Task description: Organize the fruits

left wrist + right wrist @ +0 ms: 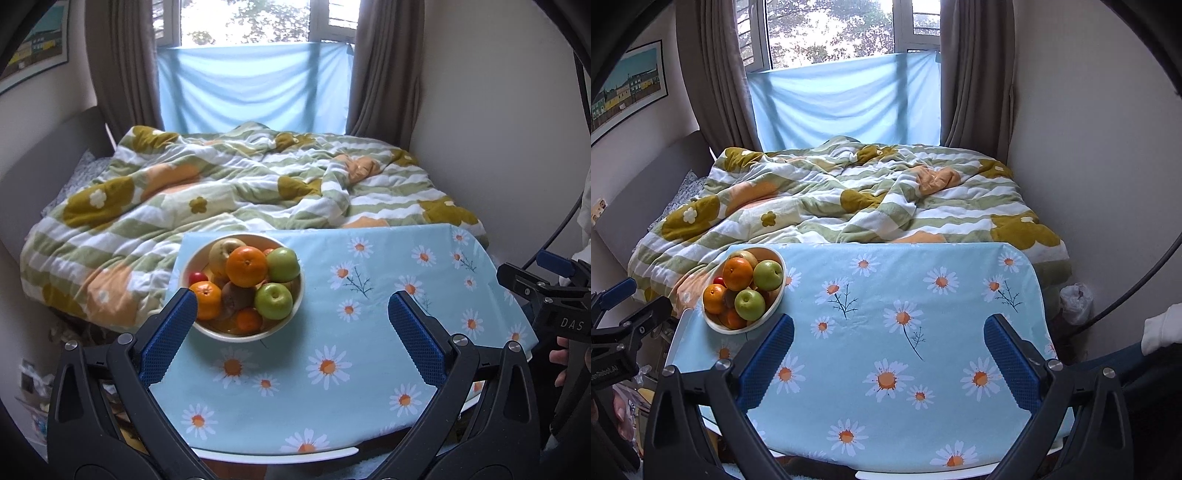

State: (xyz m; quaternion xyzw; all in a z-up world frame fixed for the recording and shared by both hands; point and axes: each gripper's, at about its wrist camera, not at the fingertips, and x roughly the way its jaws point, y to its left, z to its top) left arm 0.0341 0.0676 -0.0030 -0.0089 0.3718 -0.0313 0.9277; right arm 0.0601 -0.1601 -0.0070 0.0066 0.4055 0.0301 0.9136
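Right now we are looking across a small table (pixel 960 314) draped in a pale blue daisy cloth, standing at the foot of a bed (pixel 849 195) with a rumpled flowered quilt. All the fruit we are seeing is sitting heaped in one cream bowl (pixel 207 330) at the table's far left corner; nothing is lying loose on the cloth. So the fruit is already lying gathered in one place. That is fitting a finished gathering, and equally a full bowl waiting to be sorted out onto the table; we are not able to tell which.

Inside the bowl we are counting two green apples (pixel 273 301), a yellowish apple (pixel 225 249) at the back, a large orange (pixel 246 266) riding on top, smaller oranges (pixel 207 299) lower down, a brown fruit, perhaps a kiwi (pixel 238 297), and one small red fruit (pixel 197 277) against the left wall.

We are holding the left gripper (pixel 291 325) with its blue pads spread wide, its left pad just in front of the bowl. The right gripper (pixel 888 343) is likewise gaping, empty, over bare cloth.
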